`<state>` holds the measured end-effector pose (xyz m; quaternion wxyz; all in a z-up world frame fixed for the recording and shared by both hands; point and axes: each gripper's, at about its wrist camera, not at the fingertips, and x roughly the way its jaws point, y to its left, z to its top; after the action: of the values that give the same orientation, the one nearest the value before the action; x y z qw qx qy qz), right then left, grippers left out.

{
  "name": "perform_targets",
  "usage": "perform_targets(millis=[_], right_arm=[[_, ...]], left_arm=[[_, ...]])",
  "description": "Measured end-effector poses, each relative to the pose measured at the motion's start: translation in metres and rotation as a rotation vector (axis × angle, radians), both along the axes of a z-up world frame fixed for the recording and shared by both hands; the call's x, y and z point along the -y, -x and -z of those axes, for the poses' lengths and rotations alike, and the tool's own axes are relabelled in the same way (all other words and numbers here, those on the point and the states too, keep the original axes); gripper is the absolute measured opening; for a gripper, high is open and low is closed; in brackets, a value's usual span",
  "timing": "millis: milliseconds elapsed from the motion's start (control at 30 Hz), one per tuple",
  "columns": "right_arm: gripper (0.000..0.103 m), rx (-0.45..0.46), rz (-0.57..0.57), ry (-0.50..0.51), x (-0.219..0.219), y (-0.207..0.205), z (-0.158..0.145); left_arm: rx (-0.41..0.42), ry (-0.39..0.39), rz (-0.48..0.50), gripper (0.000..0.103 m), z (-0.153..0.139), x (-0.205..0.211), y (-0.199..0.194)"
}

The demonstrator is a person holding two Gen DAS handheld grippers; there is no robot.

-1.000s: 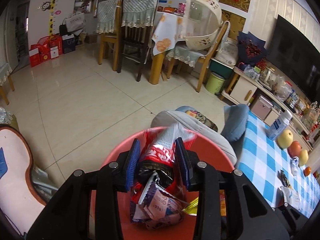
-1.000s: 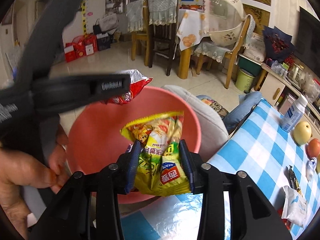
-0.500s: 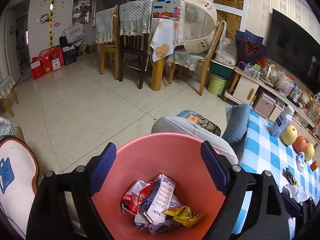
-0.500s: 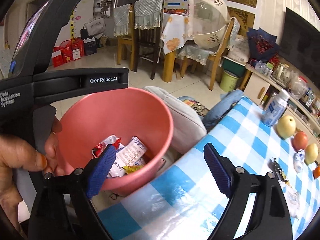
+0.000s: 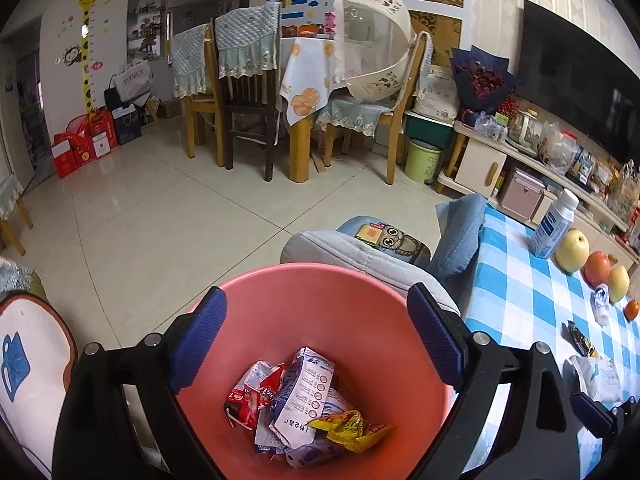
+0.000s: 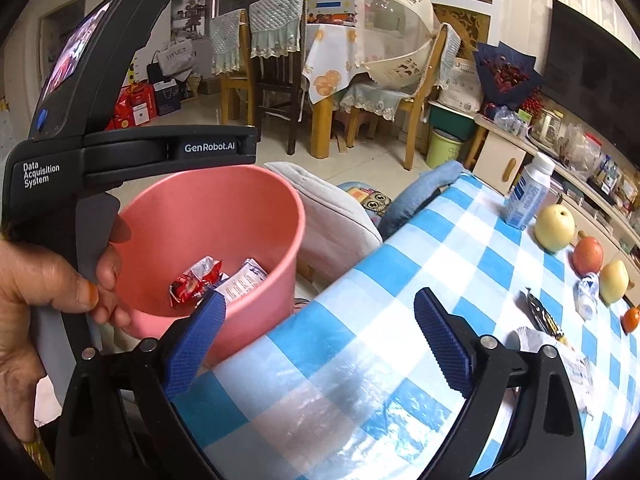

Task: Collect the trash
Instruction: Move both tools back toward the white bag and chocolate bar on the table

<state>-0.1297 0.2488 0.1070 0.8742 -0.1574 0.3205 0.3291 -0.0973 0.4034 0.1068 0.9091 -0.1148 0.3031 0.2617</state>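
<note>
At the bottom of the left wrist view we see our left claw point(image 5: 316, 332) with its blue pads spread wide and nothing between them; its jaws have just been opening. Directly beyond and below the pads sits the pink bin point(image 5: 320, 280), its rim spanning the gap between the two fingers. The trash lies loose at the bin's bottom, lower centre of the frame: a red wrapper point(image 5: 250, 396), a white and blue carton point(image 5: 304, 396) and a yellow wrapper point(image 5: 352, 428), all clear of the pads.

In the right wrist view our right claw point(image 6: 320, 332) is likewise gaping and empty, its jaws having just been opening too. Its left pad overlaps the bin's near wall in the picture, while its right pad stands over the blue-checked tabletop point(image 6: 400, 264). The bin is at left centre here, beside the tabletop's edge, with the red wrapper and carton visible inside. Our left hand point(image 6: 48, 292) grips the other claw's black handle at the left edge.

Farther along the tabletop, at the right, we see a dark wrapper point(image 6: 544, 316) and a crumpled white bag point(image 6: 560, 352), then a small bottle point(image 6: 526, 196) and a row of fruit point(image 6: 554, 228). Beyond the bin, a grey cushion point(image 5: 360, 248) rests, then the tiled floor point(image 5: 160, 216) and dining chairs point(image 5: 248, 96).
</note>
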Motion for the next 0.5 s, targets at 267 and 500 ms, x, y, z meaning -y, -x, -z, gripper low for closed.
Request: perform_targets(millis=[267, 500], right_arm=[[0.094, -0.001, 0.032, -0.006, 0.025, -0.006, 0.000], [0.094, 0.002, 0.063, -0.011, 0.051, -0.012, -0.001]], left_arm=[[-0.025, -0.037, 0.029, 0.093, 0.001, 0.021, -0.010], [-0.050, -0.078, 0.054, 0.093, 0.002, 0.041, -0.022]])
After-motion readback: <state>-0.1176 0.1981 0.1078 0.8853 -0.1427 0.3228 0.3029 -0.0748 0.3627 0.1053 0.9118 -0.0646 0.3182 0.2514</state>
